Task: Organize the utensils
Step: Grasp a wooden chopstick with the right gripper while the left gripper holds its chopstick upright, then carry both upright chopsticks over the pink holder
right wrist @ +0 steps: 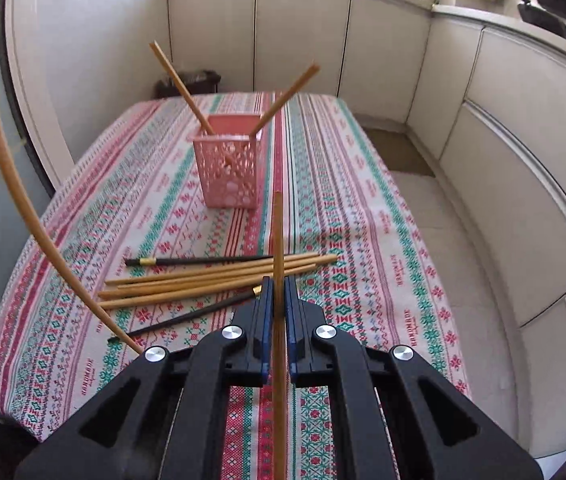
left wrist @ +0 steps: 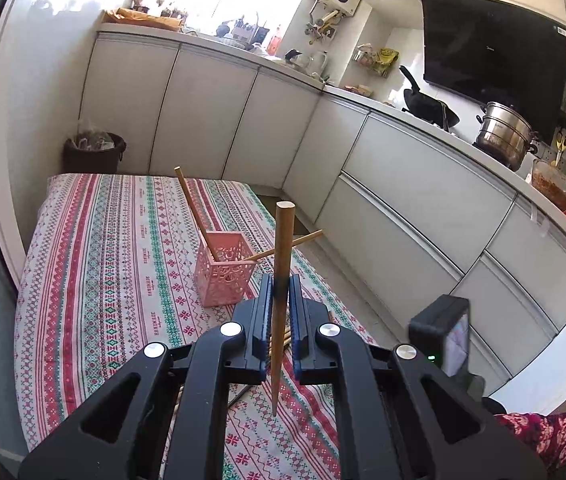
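Observation:
A pink perforated basket point(left wrist: 225, 274) point(right wrist: 229, 164) stands on the patterned tablecloth with two wooden chopsticks leaning out of it. My left gripper point(left wrist: 281, 286) is shut on a wooden chopstick point(left wrist: 283, 248), held upright above the cloth just right of the basket. My right gripper point(right wrist: 278, 286) is shut on another wooden chopstick point(right wrist: 278, 236), also upright. The left gripper's chopstick appears at the left edge of the right wrist view point(right wrist: 15, 196). Several wooden chopsticks point(right wrist: 211, 280) and two black ones point(right wrist: 199, 260) lie loose on the cloth in front of my right gripper.
The table point(left wrist: 95, 264) stands in a kitchen corner with white cabinets point(left wrist: 403, 184) behind and to the right. A dark bin point(left wrist: 93, 154) stands beyond the far table edge. A pot point(left wrist: 505, 134) and a wok point(left wrist: 427, 106) sit on the counter.

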A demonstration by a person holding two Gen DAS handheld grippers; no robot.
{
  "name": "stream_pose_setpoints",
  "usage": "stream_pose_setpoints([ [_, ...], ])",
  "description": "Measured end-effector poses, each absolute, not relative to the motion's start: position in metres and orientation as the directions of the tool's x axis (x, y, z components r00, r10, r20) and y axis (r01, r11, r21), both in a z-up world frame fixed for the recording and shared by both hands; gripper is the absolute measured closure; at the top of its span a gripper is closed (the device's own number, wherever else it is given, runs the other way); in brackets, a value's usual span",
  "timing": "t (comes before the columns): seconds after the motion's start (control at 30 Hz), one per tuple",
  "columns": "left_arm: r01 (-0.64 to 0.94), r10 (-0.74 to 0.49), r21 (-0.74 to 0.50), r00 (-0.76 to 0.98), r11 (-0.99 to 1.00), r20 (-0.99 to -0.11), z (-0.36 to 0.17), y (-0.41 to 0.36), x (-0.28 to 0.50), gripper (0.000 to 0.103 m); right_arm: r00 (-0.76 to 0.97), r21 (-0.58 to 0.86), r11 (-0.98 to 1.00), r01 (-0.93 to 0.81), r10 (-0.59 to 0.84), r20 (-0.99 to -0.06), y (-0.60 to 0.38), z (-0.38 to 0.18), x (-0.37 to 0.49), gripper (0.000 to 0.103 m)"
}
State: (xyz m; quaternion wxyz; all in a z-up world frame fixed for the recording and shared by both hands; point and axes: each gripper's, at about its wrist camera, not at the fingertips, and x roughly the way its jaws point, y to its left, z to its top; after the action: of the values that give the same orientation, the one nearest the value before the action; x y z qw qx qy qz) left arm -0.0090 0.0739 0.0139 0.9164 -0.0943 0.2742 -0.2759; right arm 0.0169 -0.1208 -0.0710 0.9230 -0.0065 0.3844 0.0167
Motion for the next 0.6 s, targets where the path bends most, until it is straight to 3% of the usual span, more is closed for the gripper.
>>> stream_pose_setpoints([
  [0.4, 0.464, -0.52, -0.237, 0.728, 0.854, -0.447, 0.023, 0.039, -0.02, 0.096, 0.778, 0.135, 0.99, -0.027, 0.106, -0.62, -0.144, -0.014, -0.023, 0.097],
  [0.6, 0.436, -0.487, -0.218, 0.771, 0.873, -0.411, 0.05, 0.034, -0.01, 0.096, 0.845, 0.177, 0.982, -0.058, 0.143, -0.515, -0.157, 0.04, -0.018, 0.097],
])
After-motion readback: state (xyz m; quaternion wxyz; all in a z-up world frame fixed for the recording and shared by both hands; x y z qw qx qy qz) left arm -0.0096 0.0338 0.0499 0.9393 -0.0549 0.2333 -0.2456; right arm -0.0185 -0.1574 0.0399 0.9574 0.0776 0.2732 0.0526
